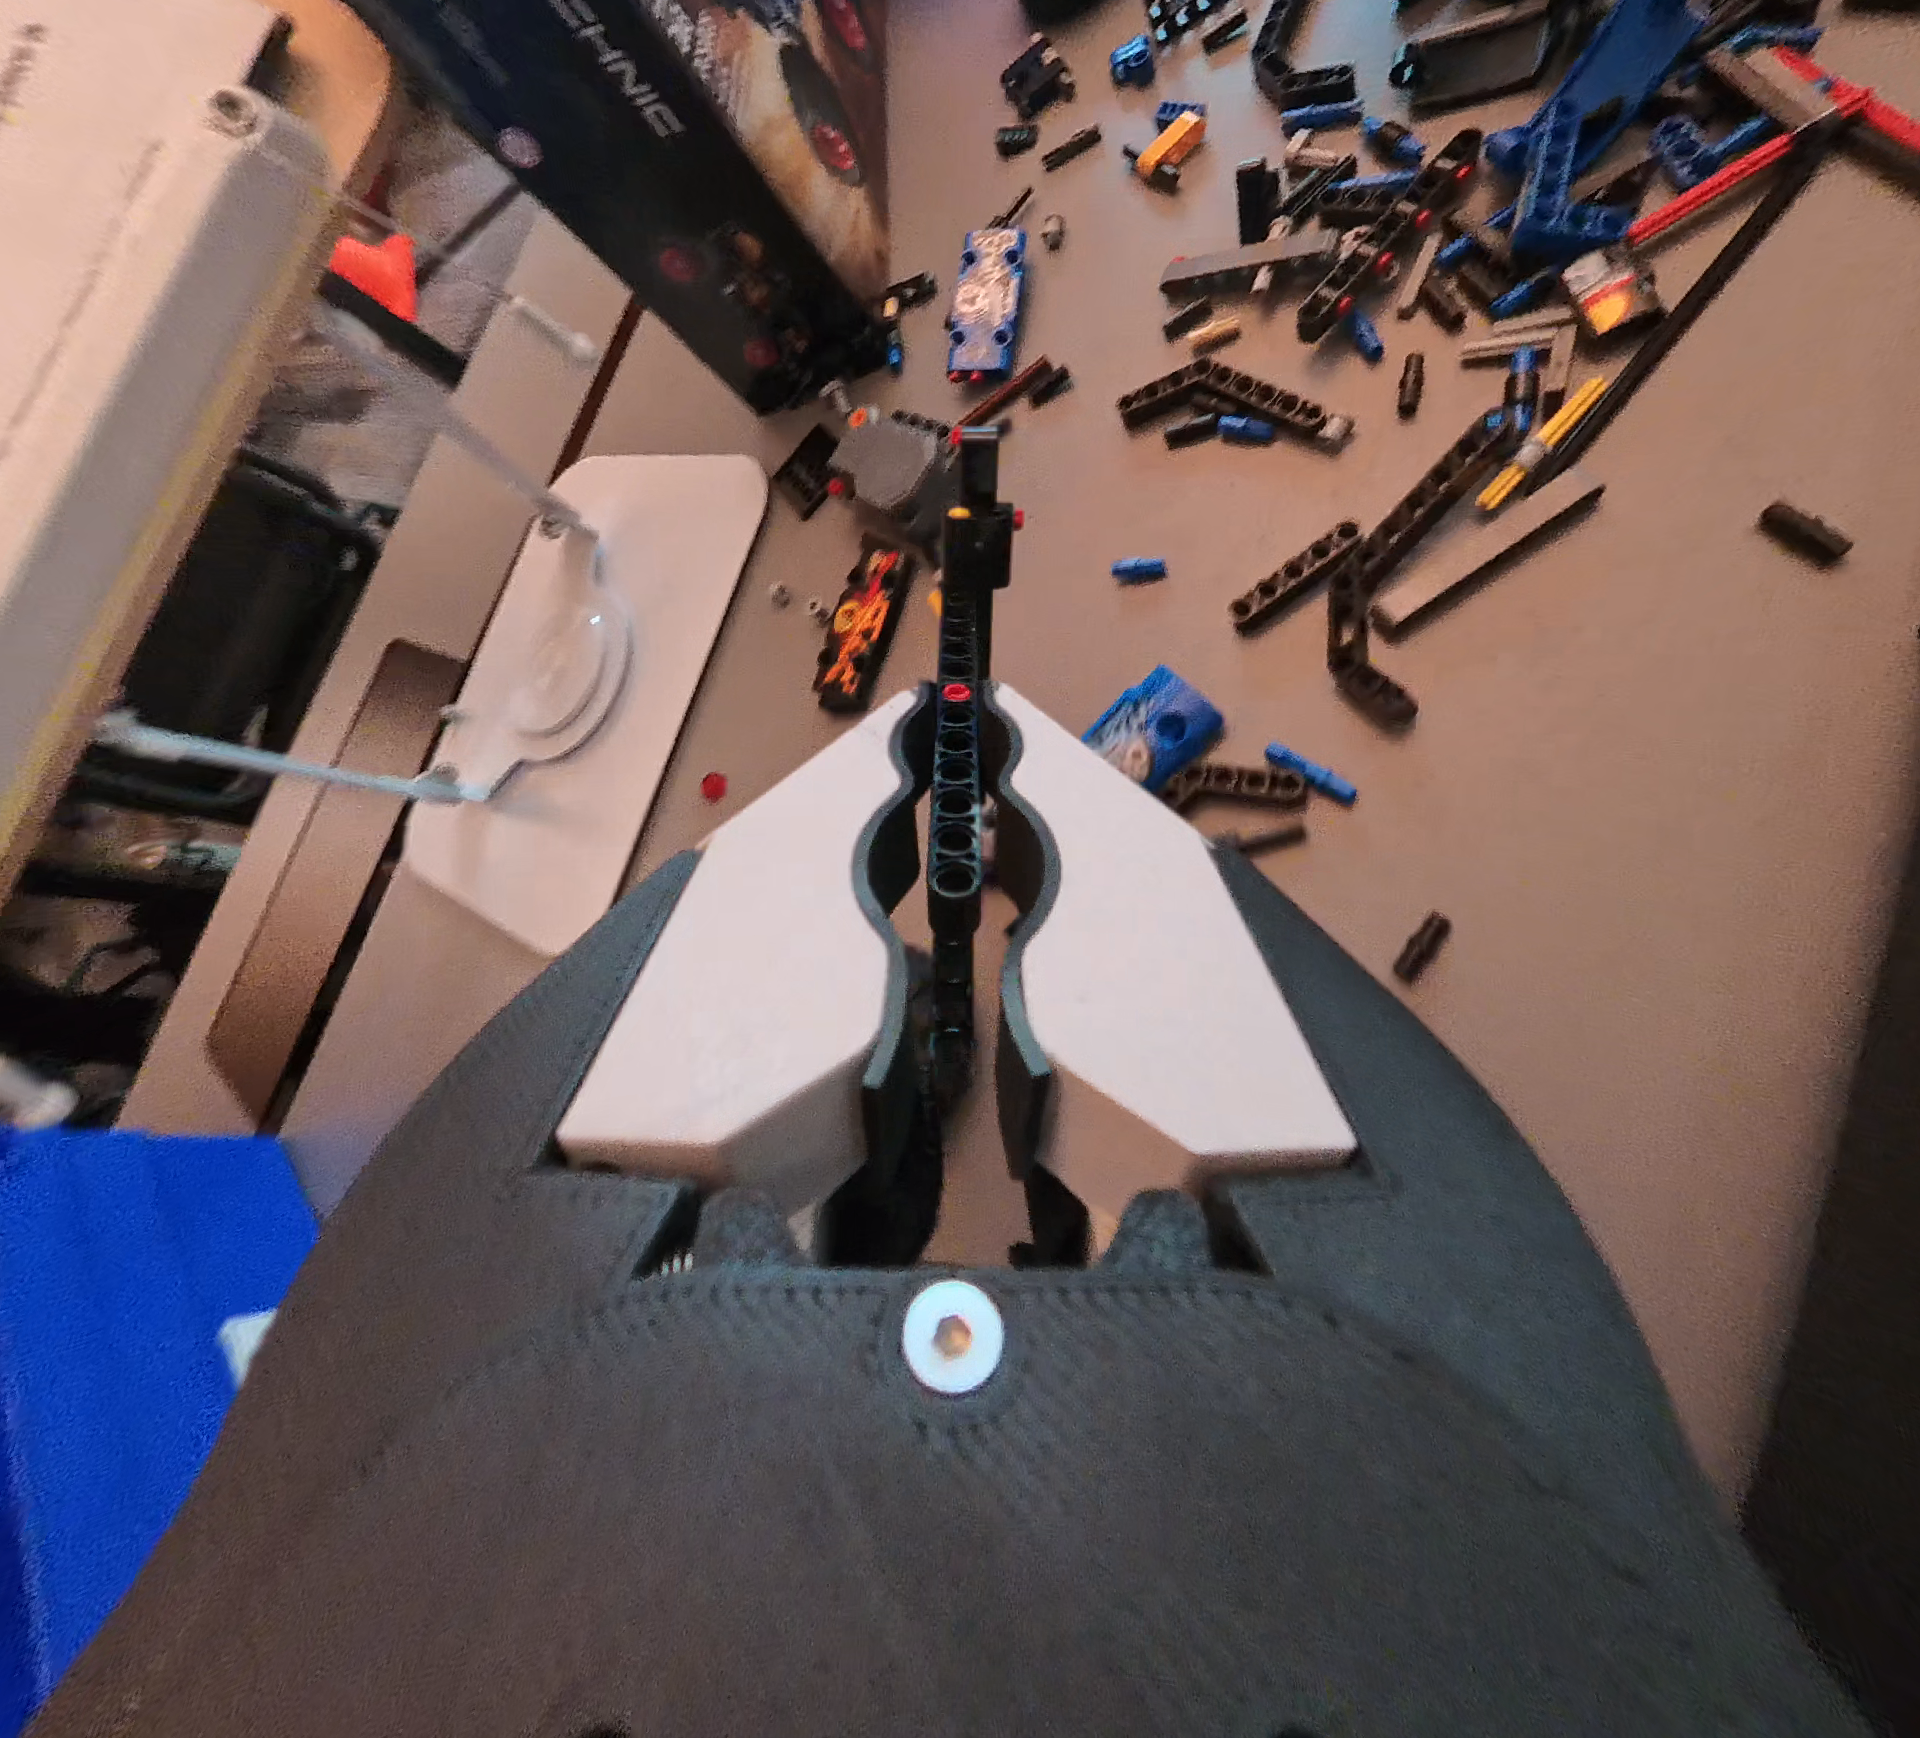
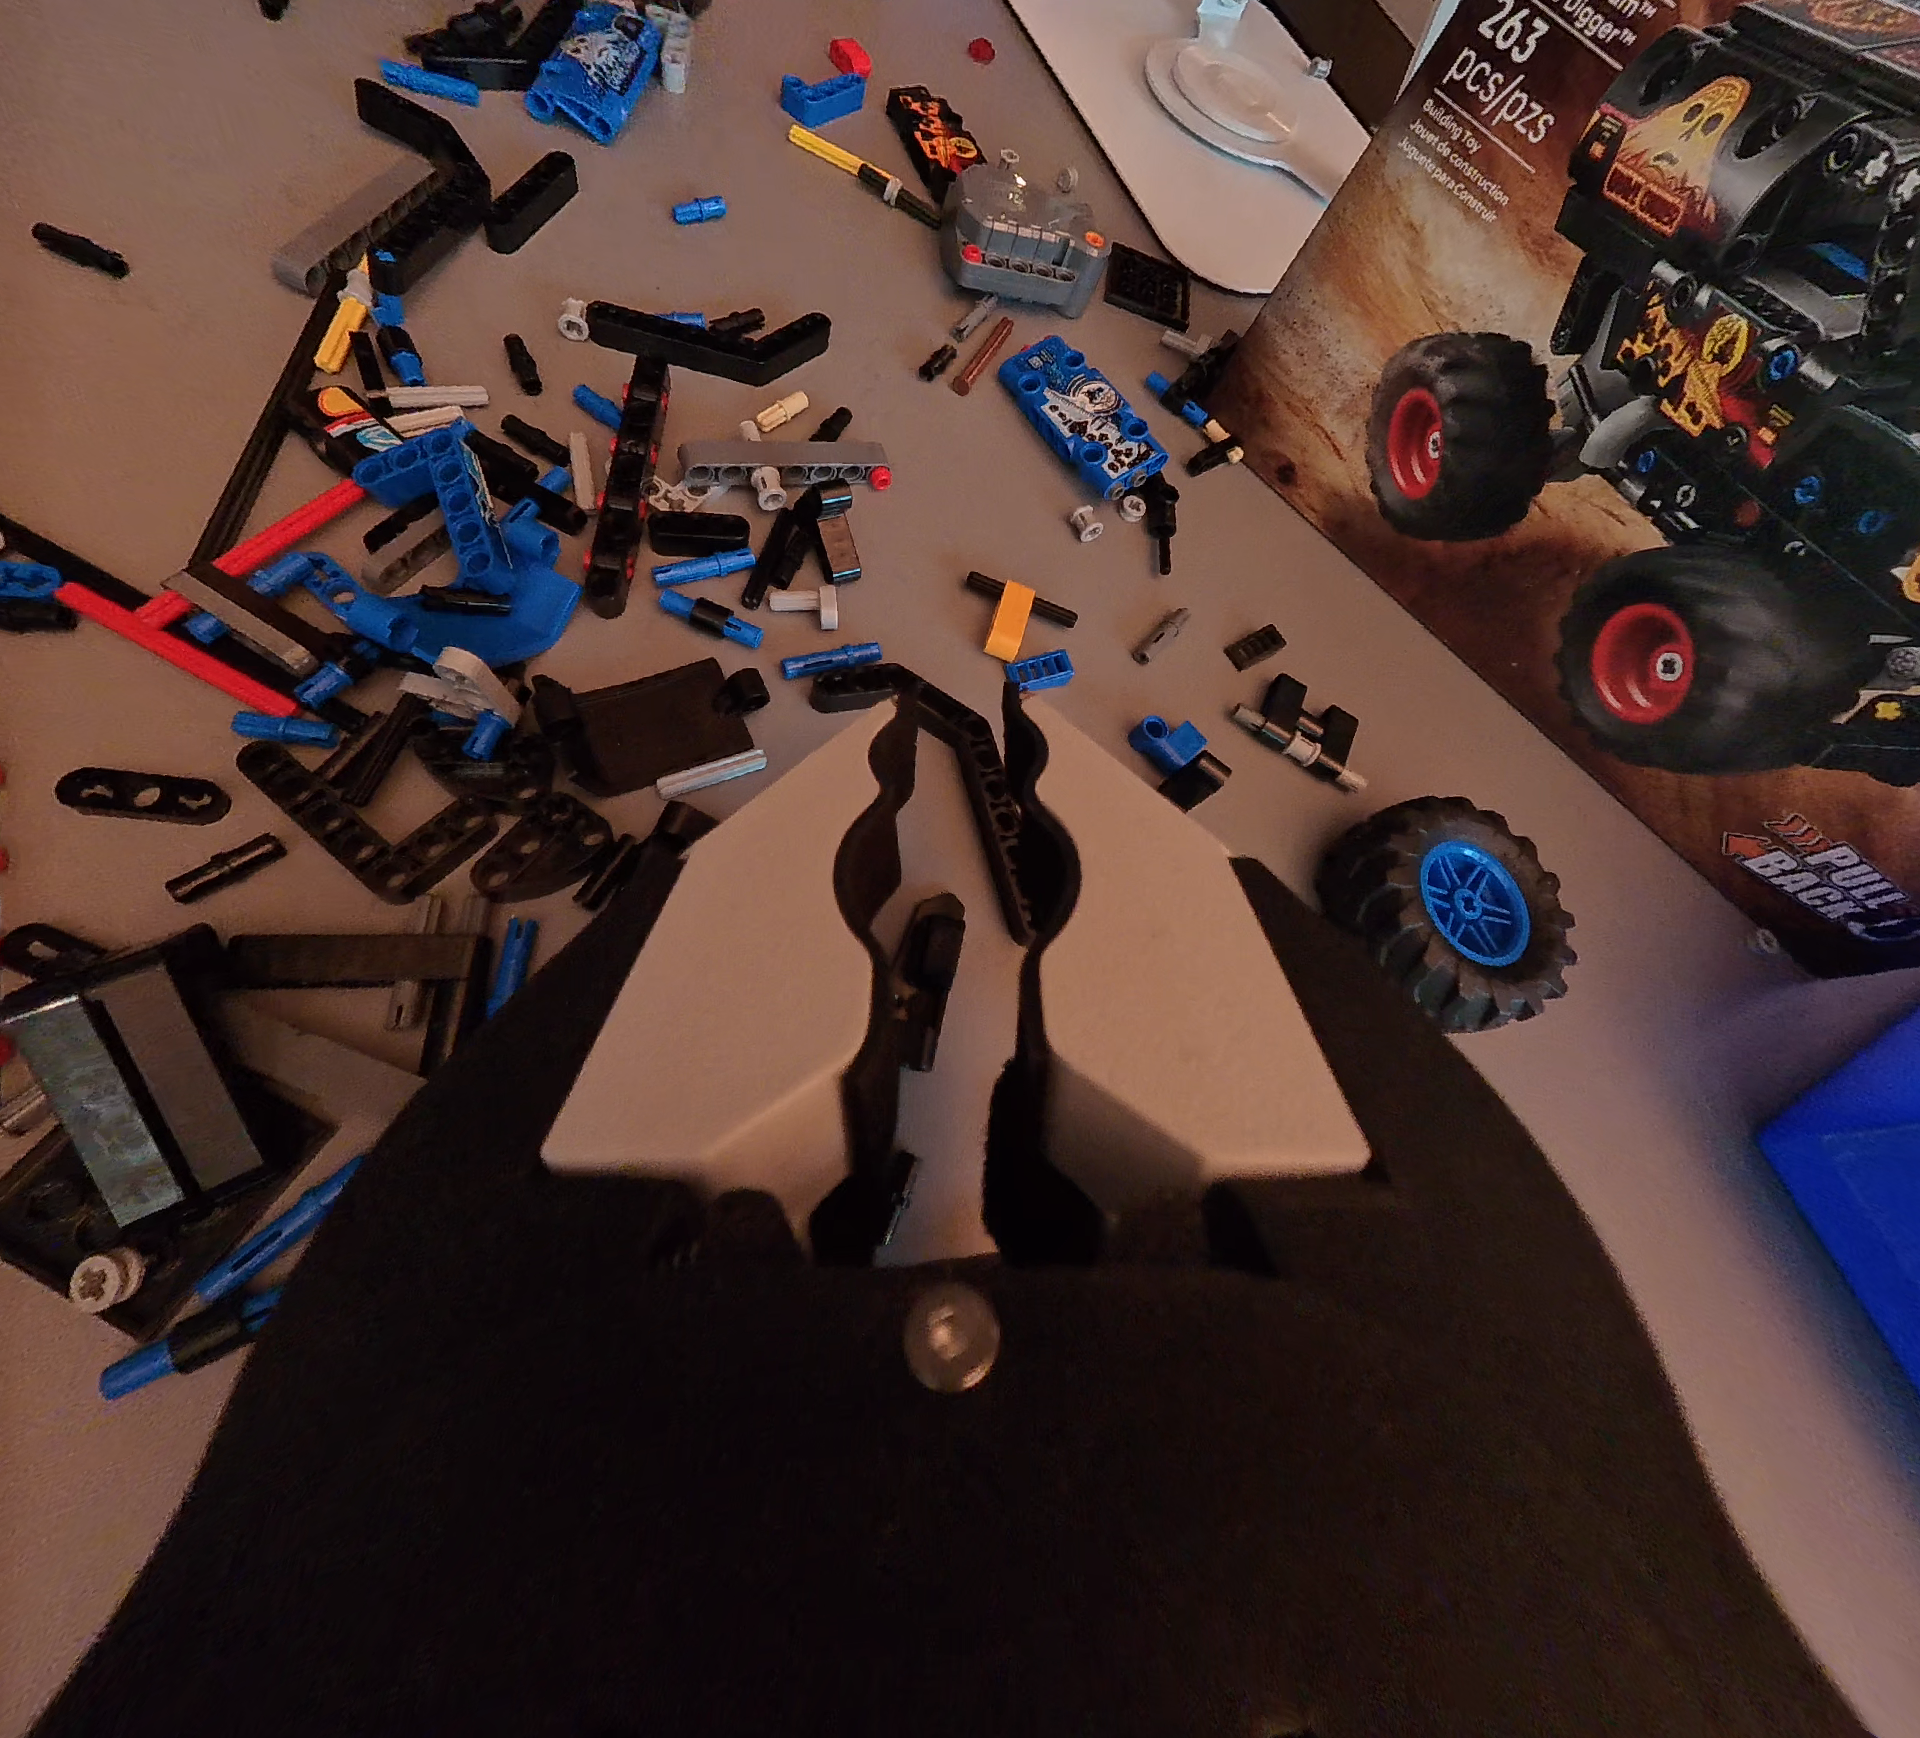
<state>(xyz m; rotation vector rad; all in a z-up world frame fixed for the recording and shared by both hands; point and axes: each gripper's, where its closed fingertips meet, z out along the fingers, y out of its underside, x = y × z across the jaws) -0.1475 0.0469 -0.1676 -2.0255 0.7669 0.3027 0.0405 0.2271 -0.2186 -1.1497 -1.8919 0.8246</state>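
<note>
- Left wrist view: the left gripper (image 1: 954,712) is clamped narrow on a long black holed beam (image 1: 954,753). The beam's long axis runs straight out along the fingers, its far end carrying a small black block with red pins (image 1: 979,509), held above the worktop (image 1: 1558,857).
- Just beyond that tip lie a grey motor block (image 1: 894,467) and a flame-printed black panel (image 1: 862,628); the toy set's box (image 1: 623,88) stands toward the far left edge, and a lamp's white base plate (image 1: 644,649) lies at the left.
- Right wrist view: the right gripper (image 2: 961,701) stands part-open with nothing clearly gripped. A black angled beam (image 2: 971,774) lies on the worktop (image 2: 1039,535) between and under the fingers, its long arm slanting toward the right finger; whether it touches, I cannot tell.
- A blue-hubbed tyre (image 2: 1455,909) sits near on the right, beside the box (image 2: 1662,338); loose parts crowd the left.
</note>
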